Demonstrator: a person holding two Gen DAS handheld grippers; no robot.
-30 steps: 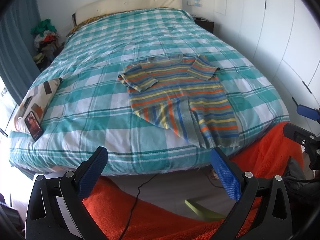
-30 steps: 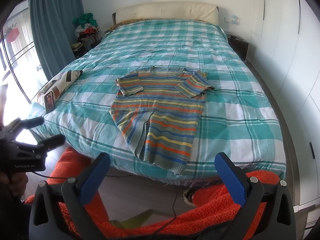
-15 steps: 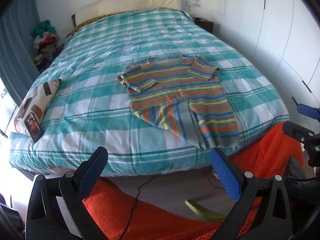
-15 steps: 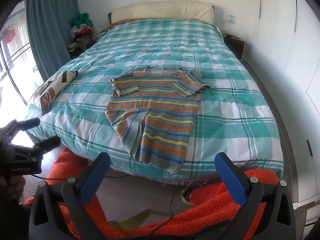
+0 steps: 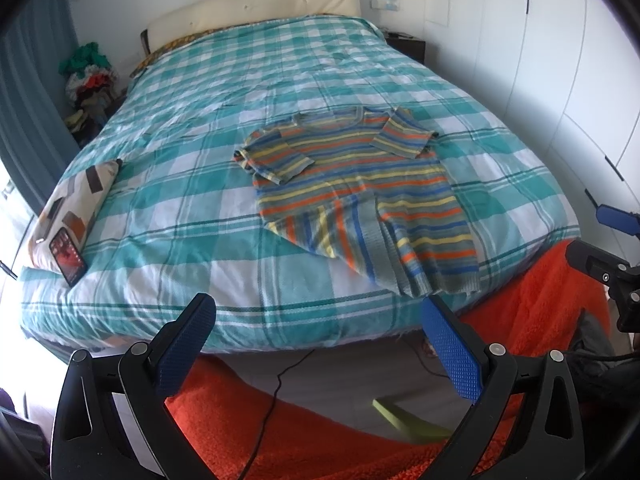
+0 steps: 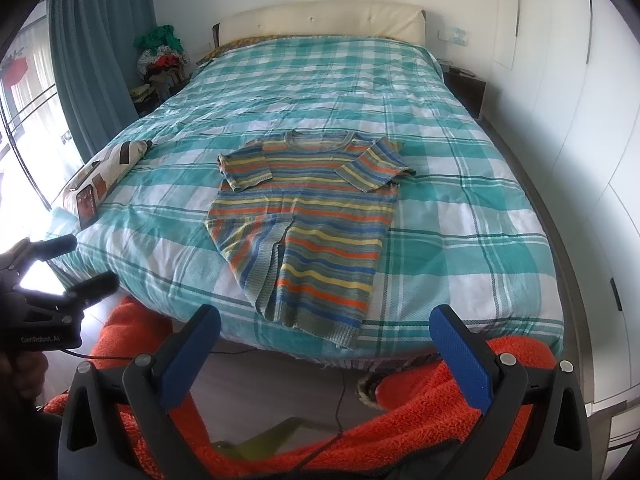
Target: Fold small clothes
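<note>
A small striped knit sweater (image 5: 360, 188) (image 6: 308, 216) lies on the teal plaid bed cover (image 5: 192, 184) (image 6: 460, 208), neck toward the headboard. Both short sleeves are folded in over the chest, and the lower left corner is turned over onto the body. Its hem reaches the bed's foot edge. My left gripper (image 5: 320, 344) hovers open off the foot of the bed, short of the hem, nothing between its blue pads. My right gripper (image 6: 326, 350) also stands open, below the hem. Each gripper shows at the edge of the other's view.
An orange fluffy blanket (image 5: 320, 440) (image 6: 440, 400) covers the floor at the bed's foot, with a black cable (image 5: 276, 392) across it. A patterned pillow (image 5: 76, 200) with a phone (image 5: 68, 256) sits at the bed's left edge. White wardrobes (image 6: 592, 120) line the right side.
The right gripper's view has shifted a little, so the sweater sits slightly lower-left and nearer. The left view is almost unchanged. Both grippers stay open and the sweater has not moved.
</note>
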